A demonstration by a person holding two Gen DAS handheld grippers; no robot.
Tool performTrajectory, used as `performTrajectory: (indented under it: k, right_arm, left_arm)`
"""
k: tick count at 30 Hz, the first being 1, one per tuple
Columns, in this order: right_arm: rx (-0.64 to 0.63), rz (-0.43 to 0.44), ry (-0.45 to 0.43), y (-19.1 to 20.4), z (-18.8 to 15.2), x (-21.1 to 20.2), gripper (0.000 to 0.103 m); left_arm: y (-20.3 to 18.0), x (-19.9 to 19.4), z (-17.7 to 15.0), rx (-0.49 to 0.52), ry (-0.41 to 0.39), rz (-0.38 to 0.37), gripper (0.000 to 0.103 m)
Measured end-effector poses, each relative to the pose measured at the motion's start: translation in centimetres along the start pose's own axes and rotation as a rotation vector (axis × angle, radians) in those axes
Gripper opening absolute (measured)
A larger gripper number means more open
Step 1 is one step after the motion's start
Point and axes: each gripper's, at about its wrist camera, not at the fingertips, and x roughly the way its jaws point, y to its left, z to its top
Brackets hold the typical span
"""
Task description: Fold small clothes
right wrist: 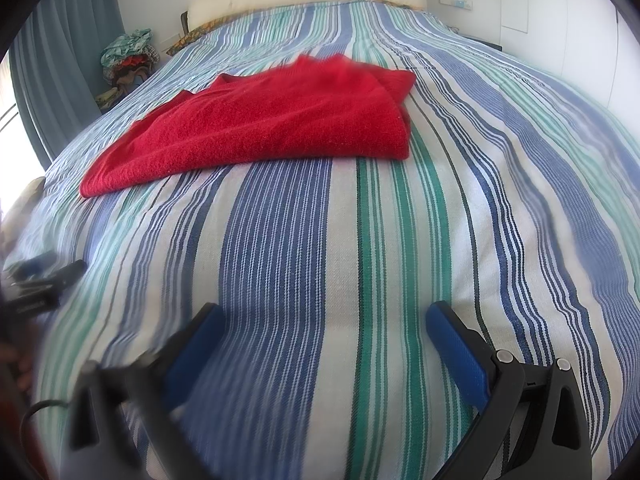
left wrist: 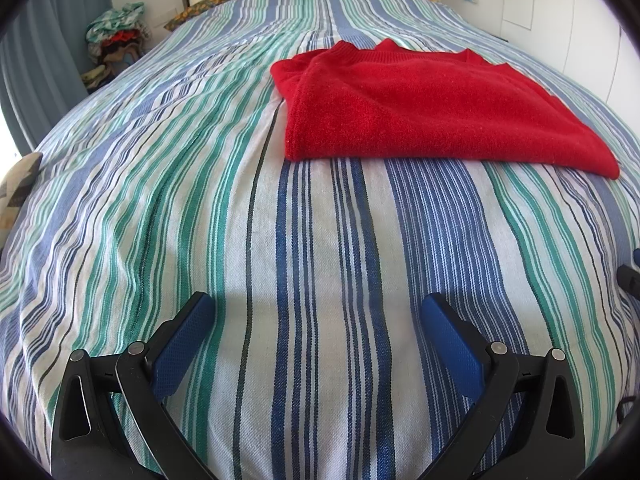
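The red sweater (left wrist: pixel 432 108) lies folded on the striped bedspread (left wrist: pixel 240 208), well ahead of both grippers and touching neither; the left gripper (left wrist: pixel 318 312) and the right gripper (right wrist: pixel 322 320) both have their blue fingers wide apart and hold nothing. The sweater looks soft, thick and floppy, so it will likely bend and sag when lifted, but it should not slip much; a good place to pinch it seems to be the near folded edge, one corner for each gripper.
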Motion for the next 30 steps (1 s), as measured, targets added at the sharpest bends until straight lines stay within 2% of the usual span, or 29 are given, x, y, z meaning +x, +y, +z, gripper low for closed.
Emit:
performTrajectory:
  k: [26, 28, 30]
  right_arm:
    - [-0.024, -0.019, 0.012, 0.45, 0.24, 0.27, 0.102]
    - [-0.026, -0.020, 0.013, 0.47, 0.25, 0.33, 0.102]
    - [-0.027, -0.021, 0.013, 0.46, 0.27, 0.35, 0.102]
  left_arm:
    - [-0.12, 0.06, -0.07, 0.005, -0.001, 0.009, 0.103]
    - [-0.09, 0.05, 0.00, 0.001, 0.008, 0.008, 0.103]
    - [-0.01, -0.19, 0.43, -0.003, 0.052, 0.005, 0.102]
